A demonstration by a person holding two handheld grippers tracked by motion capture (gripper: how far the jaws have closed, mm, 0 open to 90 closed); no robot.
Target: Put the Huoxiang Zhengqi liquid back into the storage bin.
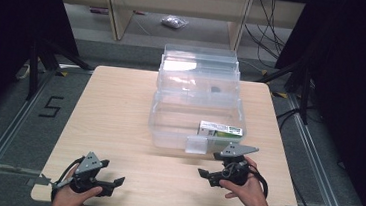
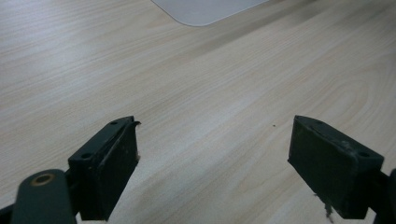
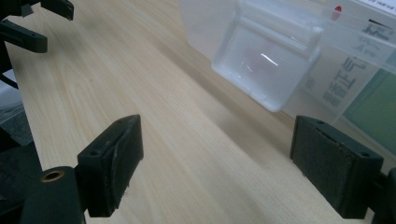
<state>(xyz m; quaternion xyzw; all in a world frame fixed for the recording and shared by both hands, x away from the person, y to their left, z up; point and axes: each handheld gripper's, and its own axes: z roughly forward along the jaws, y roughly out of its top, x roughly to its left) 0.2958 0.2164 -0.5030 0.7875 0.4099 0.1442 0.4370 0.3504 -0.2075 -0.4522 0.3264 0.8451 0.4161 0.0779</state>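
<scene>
Looked down and forward from above on the whole wooden surface (image 1: 119,122). Rode low and close behind the left claw (image 2: 212,154), facing bare wood toward 12 o'clock. Sat as near on the right claw (image 3: 217,163); shared the clear box's latch (image 3: 266,65) at 1 o'clock with the high view.

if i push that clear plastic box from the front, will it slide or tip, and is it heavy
The clear plastic box probably slides rather than tips: it sits low and wide on the smooth wooden table. It is likely light, since it looks thin-walled and nearly empty, with a small carton in it. Its open lid standing at the back may wobble or make it rock backwards.
</scene>
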